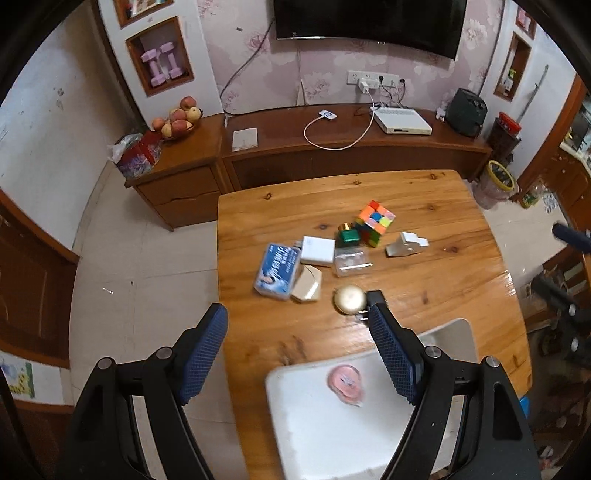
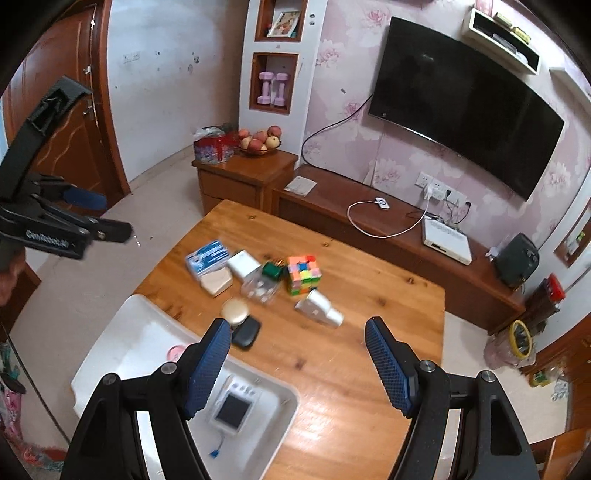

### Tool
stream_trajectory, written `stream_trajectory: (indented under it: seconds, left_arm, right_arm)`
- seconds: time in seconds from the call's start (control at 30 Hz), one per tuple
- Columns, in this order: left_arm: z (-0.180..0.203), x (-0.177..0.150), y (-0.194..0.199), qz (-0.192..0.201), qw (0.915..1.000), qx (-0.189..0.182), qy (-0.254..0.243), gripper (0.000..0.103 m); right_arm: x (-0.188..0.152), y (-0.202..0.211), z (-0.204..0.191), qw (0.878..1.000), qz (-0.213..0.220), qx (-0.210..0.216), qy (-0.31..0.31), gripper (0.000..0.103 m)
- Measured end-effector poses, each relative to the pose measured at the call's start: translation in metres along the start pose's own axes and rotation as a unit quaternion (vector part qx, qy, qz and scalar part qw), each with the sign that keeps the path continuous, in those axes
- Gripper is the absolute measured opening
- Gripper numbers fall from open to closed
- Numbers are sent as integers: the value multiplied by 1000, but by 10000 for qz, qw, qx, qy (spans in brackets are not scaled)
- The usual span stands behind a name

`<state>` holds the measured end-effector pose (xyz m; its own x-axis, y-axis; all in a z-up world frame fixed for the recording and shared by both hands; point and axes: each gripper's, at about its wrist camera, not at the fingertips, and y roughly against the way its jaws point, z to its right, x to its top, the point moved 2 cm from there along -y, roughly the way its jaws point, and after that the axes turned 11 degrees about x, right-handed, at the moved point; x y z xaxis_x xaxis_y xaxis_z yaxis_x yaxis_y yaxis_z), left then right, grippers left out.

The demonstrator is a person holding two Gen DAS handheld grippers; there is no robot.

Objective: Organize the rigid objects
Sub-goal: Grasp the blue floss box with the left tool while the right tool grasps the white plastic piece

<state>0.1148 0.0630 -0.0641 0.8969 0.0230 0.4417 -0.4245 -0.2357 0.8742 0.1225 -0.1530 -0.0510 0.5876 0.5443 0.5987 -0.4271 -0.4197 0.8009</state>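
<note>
A white tray (image 1: pixel 317 435) sits at the near edge of the wooden table (image 1: pixel 424 206); it holds a pink round case (image 1: pixel 345 380) and, in the right wrist view, a small white device with a screen (image 2: pixel 232 406). Beyond the tray (image 2: pixel 122 343) lie a gold round tin (image 1: pixel 349 299), a blue box (image 1: pixel 277 271), a beige box (image 1: pixel 306 284), a white charger block (image 1: pixel 317 250), a clear case (image 1: pixel 351 261), a green bottle (image 1: pixel 348 234), a colour cube (image 1: pixel 375 221) and a white dispenser (image 1: pixel 406 243). My left gripper (image 1: pixel 295 325) is open above the tray. My right gripper (image 2: pixel 297 339) is open above the table.
A black pouch (image 2: pixel 246 332) lies by the gold tin (image 2: pixel 235 310). A low wooden cabinet (image 1: pixel 332 147) with a fruit bowl (image 1: pixel 179 122), cable and white box lines the far wall under a TV (image 1: pixel 369 22). The left gripper shows at the left of the right wrist view (image 2: pixel 92 218).
</note>
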Motion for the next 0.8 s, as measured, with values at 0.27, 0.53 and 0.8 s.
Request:
stream_trajectory:
  seconds: [0.27, 0.53, 0.8]
  left_arm:
    - [-4, 26, -79, -502, 9968, -96, -616, 81]
    - [6, 25, -175, -1303, 9840, -644, -1027, 81]
    - [20, 22, -233, -1725, 9740, -846, -1202, 81]
  right_arm:
    - [35, -65, 36, 9988, -387, -92, 274, 76]
    - [30, -155, 64, 9913, -1163, 288, 544, 76]
    - [13, -219, 71, 9778, -1656, 642, 1110, 76]
